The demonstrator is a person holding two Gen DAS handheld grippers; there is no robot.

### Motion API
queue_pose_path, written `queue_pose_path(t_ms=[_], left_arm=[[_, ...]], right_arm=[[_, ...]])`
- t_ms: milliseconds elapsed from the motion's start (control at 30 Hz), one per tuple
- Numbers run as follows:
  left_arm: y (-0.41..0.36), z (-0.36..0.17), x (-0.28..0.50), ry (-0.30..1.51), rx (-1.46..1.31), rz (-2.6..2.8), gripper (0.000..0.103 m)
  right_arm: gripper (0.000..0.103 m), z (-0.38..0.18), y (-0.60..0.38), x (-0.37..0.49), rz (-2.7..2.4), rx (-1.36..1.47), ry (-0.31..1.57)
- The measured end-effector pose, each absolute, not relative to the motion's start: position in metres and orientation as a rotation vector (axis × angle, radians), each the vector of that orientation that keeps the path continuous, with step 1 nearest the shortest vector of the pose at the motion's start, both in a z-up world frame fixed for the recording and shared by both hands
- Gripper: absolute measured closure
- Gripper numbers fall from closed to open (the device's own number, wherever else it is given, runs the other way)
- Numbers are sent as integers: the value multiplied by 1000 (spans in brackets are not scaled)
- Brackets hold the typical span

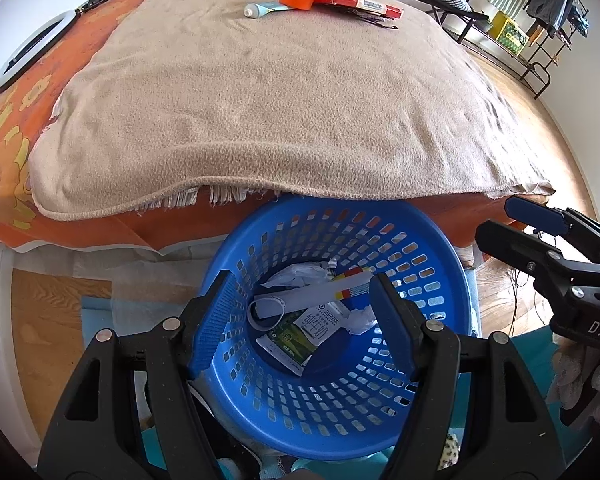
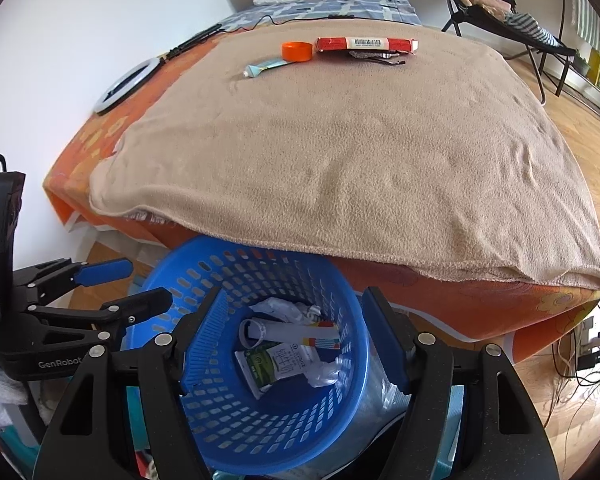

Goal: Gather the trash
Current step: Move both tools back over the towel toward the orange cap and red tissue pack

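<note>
Both the left gripper [image 1: 304, 320] and right gripper [image 2: 292, 340] are held spread and empty above the blue basket [image 1: 440, 248], where crumpled paper [image 1: 300, 274] and a milk carton [image 1: 300, 336] are seen lying.

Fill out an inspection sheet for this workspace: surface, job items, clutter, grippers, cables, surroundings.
Surface: tan blanket spread over an orange flowered cover.
Job items: blue basket on the floor holds a milk carton, crumpled paper and a flat box; an orange cap, a tube and a red box remain at the blanket's far end.
Clutter: dark wrappers by the red box.
Grippers: left gripper and right gripper both open and empty above the basket.
Cables: black cord on the bed; wires on the floor.
Surroundings: ring light, folding chair, wood floor.
</note>
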State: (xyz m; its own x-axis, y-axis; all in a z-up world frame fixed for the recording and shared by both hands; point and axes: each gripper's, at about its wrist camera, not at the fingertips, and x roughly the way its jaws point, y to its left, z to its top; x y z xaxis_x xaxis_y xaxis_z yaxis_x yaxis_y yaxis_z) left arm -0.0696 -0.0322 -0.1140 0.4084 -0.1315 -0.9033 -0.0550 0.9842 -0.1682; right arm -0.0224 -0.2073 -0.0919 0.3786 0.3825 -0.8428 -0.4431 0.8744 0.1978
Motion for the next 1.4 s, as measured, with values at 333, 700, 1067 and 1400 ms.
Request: queue_pose_path(t_ms=[333,700,1067,1400], left_arm=[[-29,-97,-55,1123,-183,-60,32],[-14,-74,-20,1079,-189,-58,32],[-1,-54,27,1032,-181,-55,32],[-8,-47,83,1009,-132,-86,32]], right_arm=[[34,-69,-208,-9,534,-66,994],[34,-46,-223,28,509,-4,916],[34,-24,-232,83,471,-6,907],[34,-14,-253,146,459,87,932]])
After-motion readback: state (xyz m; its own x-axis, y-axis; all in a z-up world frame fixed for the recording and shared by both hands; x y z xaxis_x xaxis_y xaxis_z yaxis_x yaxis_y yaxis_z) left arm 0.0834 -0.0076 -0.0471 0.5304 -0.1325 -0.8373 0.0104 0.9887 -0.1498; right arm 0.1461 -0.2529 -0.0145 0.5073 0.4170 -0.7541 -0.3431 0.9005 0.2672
